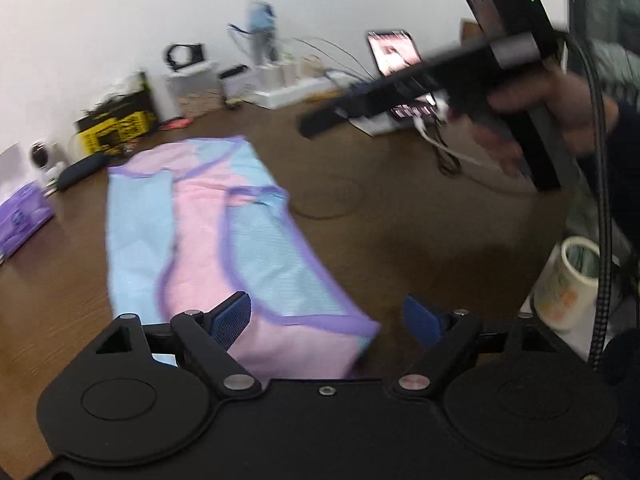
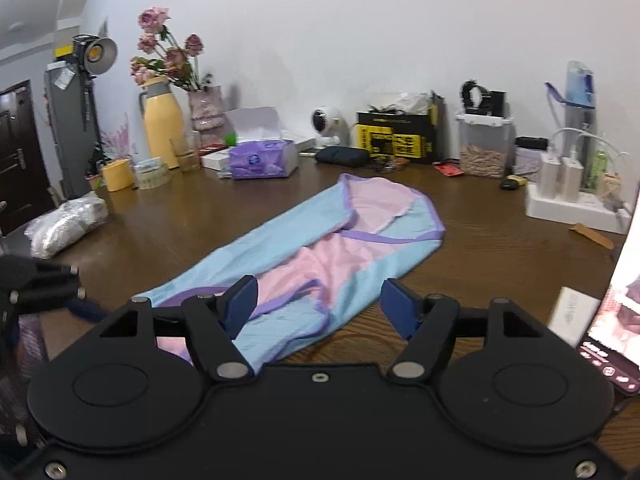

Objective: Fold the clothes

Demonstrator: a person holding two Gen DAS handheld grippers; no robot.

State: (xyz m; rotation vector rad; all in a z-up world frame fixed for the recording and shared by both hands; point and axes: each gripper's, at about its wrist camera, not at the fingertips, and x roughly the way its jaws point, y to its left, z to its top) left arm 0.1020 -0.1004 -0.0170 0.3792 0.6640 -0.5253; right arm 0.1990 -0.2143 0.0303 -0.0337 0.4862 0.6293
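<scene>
Two blue pads (image 1: 231, 317) of the left gripper (image 1: 328, 320) stand wide apart with nothing pinched; the near end of the garment (image 1: 224, 236) lies below and between them, its corner reaching toward the pad at 3 o'clock. The left wrist view is smeared, so whether the pad at 9 o'clock touches the cloth cannot be told. The right gripper (image 2: 318, 306) is likewise spread wide and empty, its pads (image 2: 240, 304) hovering over the near hem of the same blue, pink and purple-trimmed garment (image 2: 320, 236), which stretches along the wooden table (image 2: 500, 264) toward 12 o'clock. The black gripper body hides the cloth's nearest edge in both views. In the left wrist view the right tool appears at 2 o'clock, held by a hand (image 1: 568, 116) in a dark sleeve, blurred and pointing toward 9 o'clock. A mug (image 1: 568, 284) at 3 o'clock is partly covered by a cable. At 9 o'clock in the right wrist view, part of the left tool is cut off.
</scene>
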